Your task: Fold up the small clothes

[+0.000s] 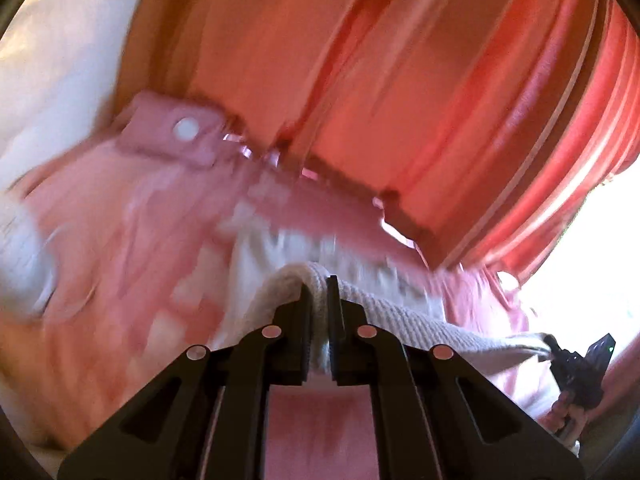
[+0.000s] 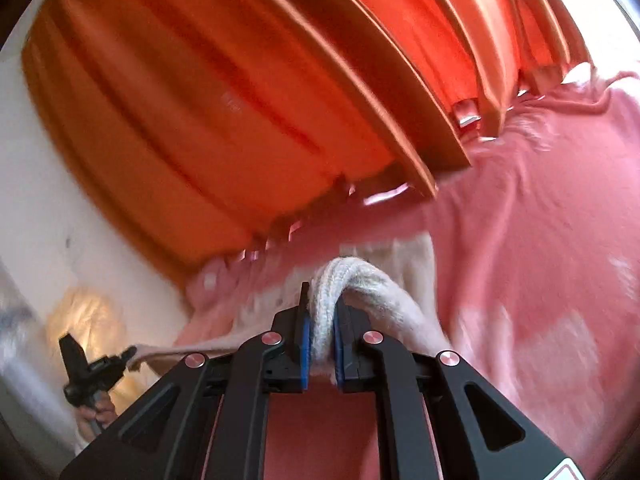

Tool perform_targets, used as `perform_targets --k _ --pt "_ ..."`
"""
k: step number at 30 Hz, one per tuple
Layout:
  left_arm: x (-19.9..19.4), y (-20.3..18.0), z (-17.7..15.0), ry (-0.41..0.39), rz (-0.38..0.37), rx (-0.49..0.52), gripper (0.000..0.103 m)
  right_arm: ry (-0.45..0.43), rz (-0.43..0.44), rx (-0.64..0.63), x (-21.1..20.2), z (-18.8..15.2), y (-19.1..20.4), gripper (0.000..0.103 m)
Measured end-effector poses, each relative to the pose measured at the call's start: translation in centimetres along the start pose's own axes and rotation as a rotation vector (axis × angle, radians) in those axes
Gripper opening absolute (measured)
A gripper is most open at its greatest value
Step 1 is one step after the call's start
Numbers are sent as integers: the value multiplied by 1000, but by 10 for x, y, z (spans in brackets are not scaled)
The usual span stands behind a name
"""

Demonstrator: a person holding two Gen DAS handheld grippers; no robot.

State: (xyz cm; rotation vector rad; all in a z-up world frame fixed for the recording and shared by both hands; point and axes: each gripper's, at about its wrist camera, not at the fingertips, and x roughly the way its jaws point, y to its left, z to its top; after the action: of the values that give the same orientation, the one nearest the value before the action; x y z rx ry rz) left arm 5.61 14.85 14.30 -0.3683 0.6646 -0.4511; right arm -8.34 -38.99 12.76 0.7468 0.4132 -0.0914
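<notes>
Both the left gripper [image 1: 318,280] and right gripper [image 2: 322,290] are clamped on opposite ends of a white knitted garment [image 1: 400,312], stretched above the pink bedspread [image 2: 540,240], likely to straighten it for folding.

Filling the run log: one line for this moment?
left gripper: shut on garment | right gripper: shut on garment | garment lifted over pink sheet

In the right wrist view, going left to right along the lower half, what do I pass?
The left gripper at the far left, pinching the other end of the white knit garment → the right gripper clamped on that garment → pink bedsheet.
</notes>
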Motion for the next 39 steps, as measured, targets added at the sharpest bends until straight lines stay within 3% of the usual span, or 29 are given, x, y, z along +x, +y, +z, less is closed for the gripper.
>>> perform_targets --k 5,7,10,14,16,17,18,20,23,28,30,32,34,36,39 --pt "133 10 28 31 119 -40 6 69 -71 154 126 11 -51 9" --pt "185 28 23 95 153 -83 6 102 -102 187 163 10 -67 10" --pt "227 52 11 134 193 -103 6 128 -135 199 195 7 -81 13" --pt "246 64 4 143 180 -134 12 48 -137 195 189 12 -82 23" --pt "242 59 9 130 169 -97 18 -21 -149 210 177 16 -82 54" --pt "235 55 11 109 179 -72 36 -34 -152 210 174 17 -83 57" --pt "225 50 12 78 199 -44 61 -31 -153 205 173 17 -82 58" --pt "212 42 11 20 238 10 79 12 -173 164 180 15 -77 58" --pt "211 38 8 36 229 41 82 98 -252 50 200 5 -65 58" --pt "242 42 -1 154 247 -7 82 193 -377 -21 227 -10 -72 58" --pt "252 40 -5 179 293 16 82 208 -397 -37 233 -13 -75 58" --pt "260 36 -7 191 338 46 78 202 -418 -65 236 -15 -72 54" --pt "267 33 -11 206 378 71 70 196 -429 -90 238 -15 -67 17" --pt "274 30 -14 216 414 100 67 200 -426 -81 240 -16 -68 1" --pt "278 25 -17 216 446 139 66 187 -437 -67 240 -17 -67 0"
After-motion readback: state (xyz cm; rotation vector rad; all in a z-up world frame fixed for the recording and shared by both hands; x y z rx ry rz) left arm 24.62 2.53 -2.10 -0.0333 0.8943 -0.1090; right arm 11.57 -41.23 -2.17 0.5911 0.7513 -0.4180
